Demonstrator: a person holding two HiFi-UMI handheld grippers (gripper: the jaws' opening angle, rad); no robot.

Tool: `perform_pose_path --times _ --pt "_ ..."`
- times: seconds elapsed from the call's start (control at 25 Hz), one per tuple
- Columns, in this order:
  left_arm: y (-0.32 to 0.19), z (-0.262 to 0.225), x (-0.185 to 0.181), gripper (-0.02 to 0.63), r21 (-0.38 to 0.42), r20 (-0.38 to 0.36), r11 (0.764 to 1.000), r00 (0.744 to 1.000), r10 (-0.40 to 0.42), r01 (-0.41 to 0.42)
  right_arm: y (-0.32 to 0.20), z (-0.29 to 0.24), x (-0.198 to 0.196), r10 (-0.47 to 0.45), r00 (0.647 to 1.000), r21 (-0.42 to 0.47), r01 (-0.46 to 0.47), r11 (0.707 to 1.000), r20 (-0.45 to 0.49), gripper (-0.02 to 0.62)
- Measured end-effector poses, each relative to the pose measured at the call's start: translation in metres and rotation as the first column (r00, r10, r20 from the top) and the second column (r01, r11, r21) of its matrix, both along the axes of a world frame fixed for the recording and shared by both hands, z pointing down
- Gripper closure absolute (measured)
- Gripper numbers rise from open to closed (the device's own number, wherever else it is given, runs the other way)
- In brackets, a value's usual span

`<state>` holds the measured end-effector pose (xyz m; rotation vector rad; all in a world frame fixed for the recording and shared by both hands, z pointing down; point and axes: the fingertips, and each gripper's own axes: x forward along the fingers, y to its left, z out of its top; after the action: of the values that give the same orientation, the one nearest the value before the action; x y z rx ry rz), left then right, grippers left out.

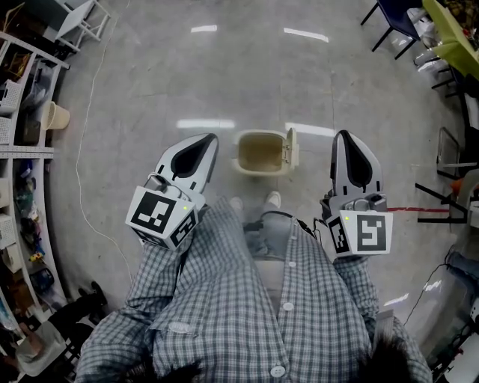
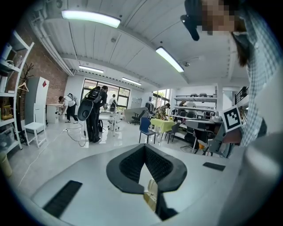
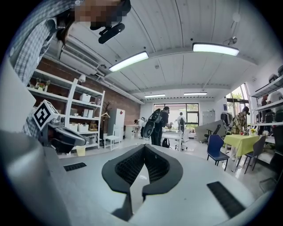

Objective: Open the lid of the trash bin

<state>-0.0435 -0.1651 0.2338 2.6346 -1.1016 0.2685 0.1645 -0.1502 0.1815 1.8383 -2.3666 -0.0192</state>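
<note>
In the head view a small beige trash bin stands on the floor just ahead of my feet. Its lid is raised on edge at the bin's right side, and the inside shows. My left gripper hangs to the left of the bin and my right gripper to its right; neither touches it. Both are shut with nothing between the jaws. In the left gripper view the left gripper has its pads together, and a sliver of the beige bin shows below them. The right gripper points across the room.
Shelving with boxes lines the left, with a small beige pail and a white chair nearby. A white cable trails over the floor. Chairs and a yellow-green table stand at the far right. Several people stand far off.
</note>
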Motion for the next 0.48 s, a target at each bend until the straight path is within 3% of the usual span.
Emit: perform_pose_path --times 0.48 --pt "0.002 -0.001 0.002 0.601 0.012 0.0 1.0 1.0 -0.001 0.001 0.0 0.005 -0.011 -0.053 0.999 -0.016 0.053 0.998 -0.007 0.578"
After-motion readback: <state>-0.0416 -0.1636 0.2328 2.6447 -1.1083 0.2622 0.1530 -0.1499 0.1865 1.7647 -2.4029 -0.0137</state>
